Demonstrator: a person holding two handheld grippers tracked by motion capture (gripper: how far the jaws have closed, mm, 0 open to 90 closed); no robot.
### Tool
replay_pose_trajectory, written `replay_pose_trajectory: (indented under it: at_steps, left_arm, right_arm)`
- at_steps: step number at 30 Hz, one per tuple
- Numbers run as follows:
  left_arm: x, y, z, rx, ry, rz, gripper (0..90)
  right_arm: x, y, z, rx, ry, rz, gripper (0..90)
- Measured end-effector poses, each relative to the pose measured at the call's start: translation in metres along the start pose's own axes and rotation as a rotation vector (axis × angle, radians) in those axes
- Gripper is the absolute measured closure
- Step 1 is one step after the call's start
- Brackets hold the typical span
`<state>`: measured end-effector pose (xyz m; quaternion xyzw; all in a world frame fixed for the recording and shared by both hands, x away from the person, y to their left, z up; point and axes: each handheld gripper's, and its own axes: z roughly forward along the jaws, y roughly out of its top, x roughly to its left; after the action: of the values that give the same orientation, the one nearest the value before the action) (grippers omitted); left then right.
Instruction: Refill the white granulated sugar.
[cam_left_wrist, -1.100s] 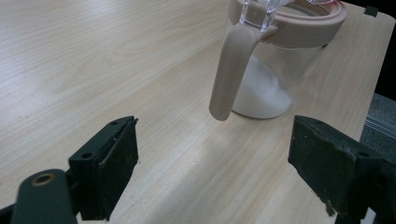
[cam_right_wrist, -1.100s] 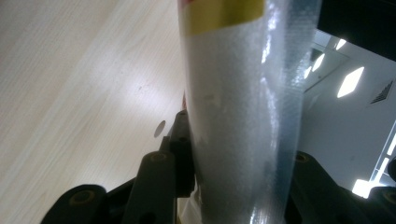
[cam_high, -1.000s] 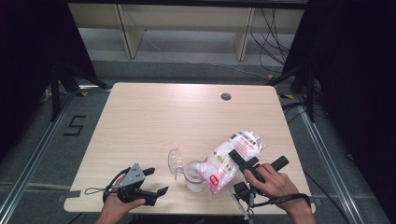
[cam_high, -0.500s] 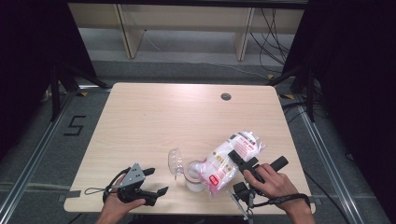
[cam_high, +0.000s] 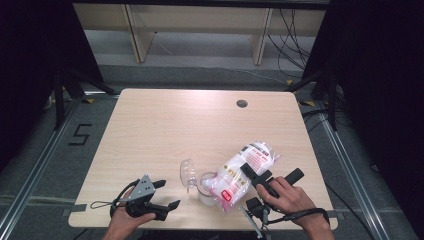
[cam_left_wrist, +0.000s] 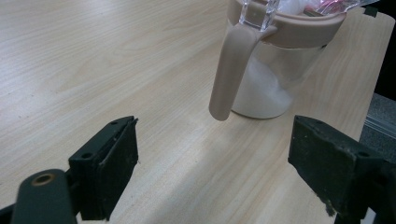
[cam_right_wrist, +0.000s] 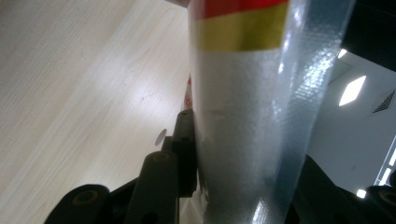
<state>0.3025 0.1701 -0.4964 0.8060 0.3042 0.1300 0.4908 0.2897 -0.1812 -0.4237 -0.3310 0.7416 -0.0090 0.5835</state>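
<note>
Bag tipped over a jar on a wooden table.
Right gripper (cam_high: 256, 176) clamps the bag (cam_high: 239, 174), mouth at the jar (cam_high: 206, 187); left gripper (cam_high: 169, 194) rests wide open, empty.

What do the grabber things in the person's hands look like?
Both are black. The left gripper has a grey three-cornered plate on top, a thin black cable loop, and flat, blocky pads. The right gripper is black too, with long bar-shaped jaws.
</note>
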Motion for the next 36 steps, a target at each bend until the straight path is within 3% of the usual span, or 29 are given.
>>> replay_pose_trajectory:
  at_steps: [1,2,19,20,23,28,30,31,32,36]
  left_arm:
    - [-0.0002,0.0,0.0001,0.0,0.0,-0.003,15.4]
    - [-0.002,-0.0006,0.0003,-0.001,0.004,-0.033,15.4]
    - [-0.0019,-0.0007,0.0006,0.001,0.002,-0.03,15.4]
    - [-0.0017,-0.0008,0.001,-0.002,-0.004,-0.031,15.4]
    - [-0.0018,-0.0009,0.001,-0.001,-0.003,-0.031,15.4]
    - [-0.0019,-0.0009,0.0012,-0.001,-0.003,-0.03,15.4]
    - [-0.0022,-0.001,0.0016,-0.007,-0.003,-0.037,15.4]
    - [-0.0022,-0.001,0.0016,-0.007,-0.003,-0.037,15.4]
    - [-0.0017,-0.0009,0.001,0.0,-0.003,-0.03,15.4]
    - [-0.0018,-0.0009,0.001,-0.002,-0.003,-0.031,15.4]
  right_arm:
    - [0.0002,-0.0005,-0.0003,0.004,-0.001,-0.002,70.6]
    - [0.0,-0.0007,-0.0003,0.005,-0.001,-0.003,70.6]
    - [0.0011,-0.0034,0.0016,-0.006,0.006,0.028,71.2]
    - [-0.0003,-0.0035,0.0029,-0.017,0.006,0.011,71.2]
    - [0.0014,-0.004,0.0017,-0.003,0.006,0.033,71.3]
    - [0.001,-0.0039,0.0016,-0.004,0.007,0.031,71.4]
    - [-0.0009,-0.0033,0.0031,-0.021,0.007,0.006,71.5]
    - [0.0024,-0.0034,0.0019,-0.004,0.014,0.047,71.4]
    - [0.0005,-0.003,0.0018,-0.005,0.012,0.027,71.5]
    - [0.0003,-0.0024,0.0017,-0.006,0.009,0.022,71.6]
